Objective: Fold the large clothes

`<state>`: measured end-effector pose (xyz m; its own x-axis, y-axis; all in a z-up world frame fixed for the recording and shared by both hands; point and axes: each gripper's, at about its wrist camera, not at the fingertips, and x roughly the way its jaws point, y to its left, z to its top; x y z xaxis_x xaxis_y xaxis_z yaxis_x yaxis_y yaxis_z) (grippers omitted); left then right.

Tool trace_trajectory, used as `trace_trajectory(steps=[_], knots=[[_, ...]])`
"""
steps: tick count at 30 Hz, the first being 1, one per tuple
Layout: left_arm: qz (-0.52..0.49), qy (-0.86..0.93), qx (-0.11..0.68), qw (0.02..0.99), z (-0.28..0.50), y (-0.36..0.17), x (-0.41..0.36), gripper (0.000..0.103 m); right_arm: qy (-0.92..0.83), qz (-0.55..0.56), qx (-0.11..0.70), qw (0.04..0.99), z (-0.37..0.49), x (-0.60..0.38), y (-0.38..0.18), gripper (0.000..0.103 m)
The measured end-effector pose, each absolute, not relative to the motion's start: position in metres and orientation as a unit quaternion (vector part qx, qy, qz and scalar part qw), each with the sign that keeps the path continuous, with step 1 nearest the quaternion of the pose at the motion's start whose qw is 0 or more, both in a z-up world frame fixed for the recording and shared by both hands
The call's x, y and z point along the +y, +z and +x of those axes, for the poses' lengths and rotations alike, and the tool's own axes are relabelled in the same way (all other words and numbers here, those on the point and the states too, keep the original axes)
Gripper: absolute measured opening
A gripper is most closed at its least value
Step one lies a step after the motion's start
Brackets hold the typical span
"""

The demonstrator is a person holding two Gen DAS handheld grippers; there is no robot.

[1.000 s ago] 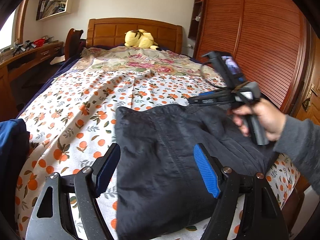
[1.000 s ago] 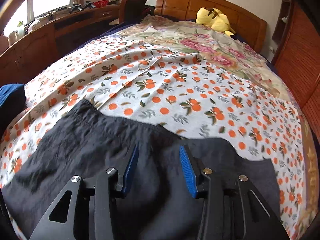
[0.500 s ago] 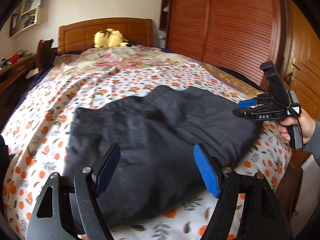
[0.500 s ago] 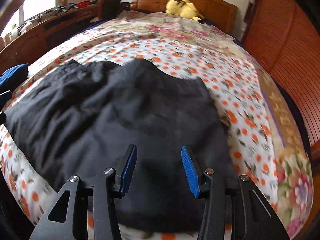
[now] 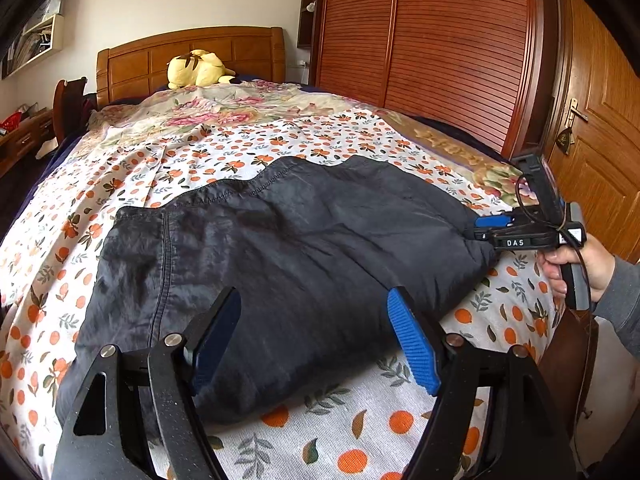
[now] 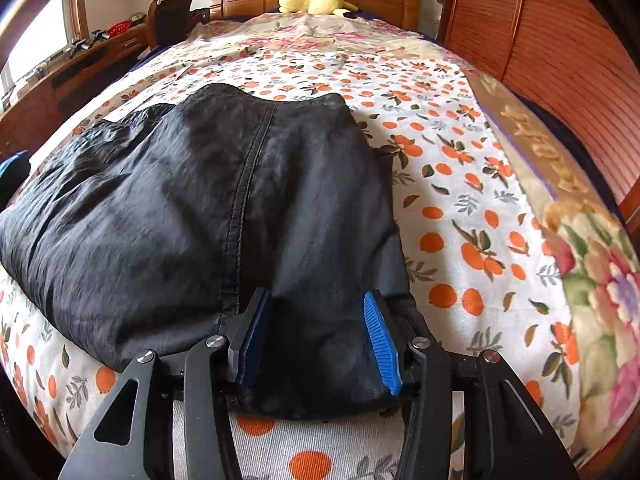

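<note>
A large black garment (image 5: 280, 256) lies folded on the orange-print bedsheet (image 5: 224, 148); it also shows in the right wrist view (image 6: 192, 216). My left gripper (image 5: 314, 340) is open and hovers over the garment's near edge, holding nothing. My right gripper (image 6: 316, 340) is open, its blue pads straddling the garment's near right corner; from the left wrist view it (image 5: 486, 226) sits at the garment's right end, held by a hand. I cannot tell whether the pads touch the cloth.
A yellow plush toy (image 5: 198, 68) lies by the wooden headboard (image 5: 192, 56). A louvered wardrobe (image 5: 440, 48) and a door (image 5: 600, 120) stand on the right. A wooden desk (image 6: 60, 80) and chair (image 6: 168, 16) stand on the left. A floral blanket (image 6: 592, 264) lies along the bed's right edge.
Both grippers have pulled back toward the foot of the bed. The right gripper has come down to the garment's right corner. The garment lies flatter.
</note>
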<state>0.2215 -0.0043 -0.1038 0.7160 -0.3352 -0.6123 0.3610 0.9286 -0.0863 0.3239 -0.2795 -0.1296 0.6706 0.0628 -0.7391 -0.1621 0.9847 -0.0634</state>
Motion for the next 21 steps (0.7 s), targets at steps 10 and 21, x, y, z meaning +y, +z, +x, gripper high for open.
trace_trajectory(steps=[10,21], knots=[[0.026,-0.185,0.339,0.922,0.218,-0.117,-0.004,0.077,0.037,-0.057,0.368,0.927,0.284,-0.296,-0.113,0.061],[0.02,-0.179,0.356,0.917,0.223,-0.131,0.002,0.077,0.011,-0.034,0.395,0.918,0.279,-0.304,-0.12,0.068]])
